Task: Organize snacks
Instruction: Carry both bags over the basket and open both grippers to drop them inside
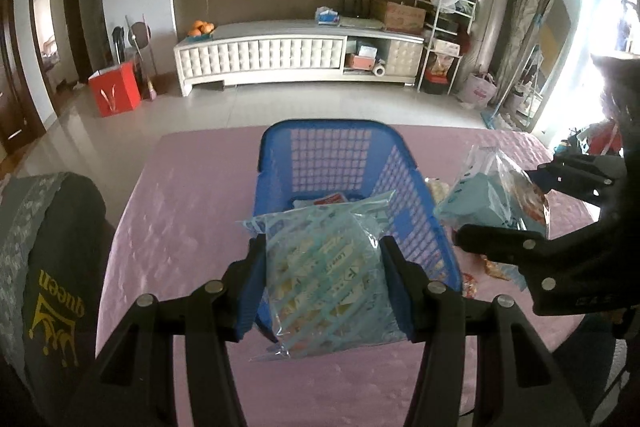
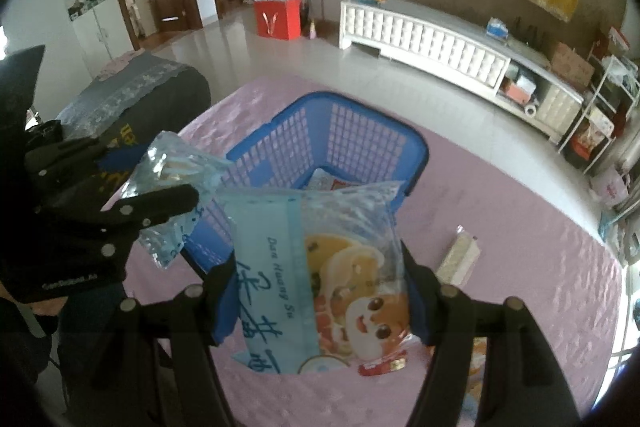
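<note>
A blue plastic basket [image 1: 394, 171] [image 2: 352, 131] stands on the pink tablecloth, with a few snack packs lying in its bottom [image 2: 328, 181]. My left gripper [image 1: 324, 259] is shut on a pale blue lattice-print snack bag [image 1: 324, 275], held over the basket's near rim. My right gripper [image 2: 320, 291] is shut on a light blue snack bag with a cartoon animal [image 2: 340, 283], also held near the basket's near corner. In the left wrist view the right gripper [image 1: 516, 203] and its bag [image 1: 492, 195] sit just right of the basket. In the right wrist view the left gripper [image 2: 132, 183] sits left of it.
A white snack pack [image 2: 458, 259] lies on the pink cloth [image 2: 520, 267] right of the basket, with more wrappers [image 1: 470, 283] close by. A dark cushioned seat [image 1: 48, 267] stands at the table's left. A white TV cabinet [image 1: 280, 55] and red bag [image 1: 114, 93] stand across the floor.
</note>
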Motion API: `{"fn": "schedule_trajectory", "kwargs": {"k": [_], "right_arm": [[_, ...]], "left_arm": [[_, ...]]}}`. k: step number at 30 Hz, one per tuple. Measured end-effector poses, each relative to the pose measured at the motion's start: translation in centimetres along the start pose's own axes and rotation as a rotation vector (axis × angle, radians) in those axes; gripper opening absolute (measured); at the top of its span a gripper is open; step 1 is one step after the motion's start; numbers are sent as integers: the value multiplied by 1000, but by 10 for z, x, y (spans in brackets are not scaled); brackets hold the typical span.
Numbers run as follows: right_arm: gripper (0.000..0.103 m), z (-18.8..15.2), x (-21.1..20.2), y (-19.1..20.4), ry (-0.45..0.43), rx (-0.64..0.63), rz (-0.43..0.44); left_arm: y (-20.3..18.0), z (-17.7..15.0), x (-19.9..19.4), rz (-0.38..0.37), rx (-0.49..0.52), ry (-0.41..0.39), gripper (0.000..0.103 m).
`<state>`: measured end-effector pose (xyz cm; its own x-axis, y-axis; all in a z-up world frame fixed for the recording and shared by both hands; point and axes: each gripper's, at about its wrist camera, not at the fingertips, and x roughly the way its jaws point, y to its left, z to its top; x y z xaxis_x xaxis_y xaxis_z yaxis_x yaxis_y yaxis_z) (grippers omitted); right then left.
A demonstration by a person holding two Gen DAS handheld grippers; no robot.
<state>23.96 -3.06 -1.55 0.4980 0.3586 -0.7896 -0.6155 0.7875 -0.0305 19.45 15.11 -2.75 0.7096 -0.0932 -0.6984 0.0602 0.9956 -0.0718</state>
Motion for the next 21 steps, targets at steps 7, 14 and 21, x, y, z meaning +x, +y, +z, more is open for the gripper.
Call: {"fn": "schedule_trajectory", "kwargs": {"k": [7, 14, 21], "right_arm": [[71, -1, 22, 8, 39, 34, 0], [72, 5, 29, 8, 54, 46, -1], [72, -2, 37, 0, 72, 96, 33]], "left_arm": [[16, -4, 20, -48, -23, 55, 52], [16, -3, 38, -83, -5, 89, 53], [14, 2, 43, -84, 21, 93, 53]]}}
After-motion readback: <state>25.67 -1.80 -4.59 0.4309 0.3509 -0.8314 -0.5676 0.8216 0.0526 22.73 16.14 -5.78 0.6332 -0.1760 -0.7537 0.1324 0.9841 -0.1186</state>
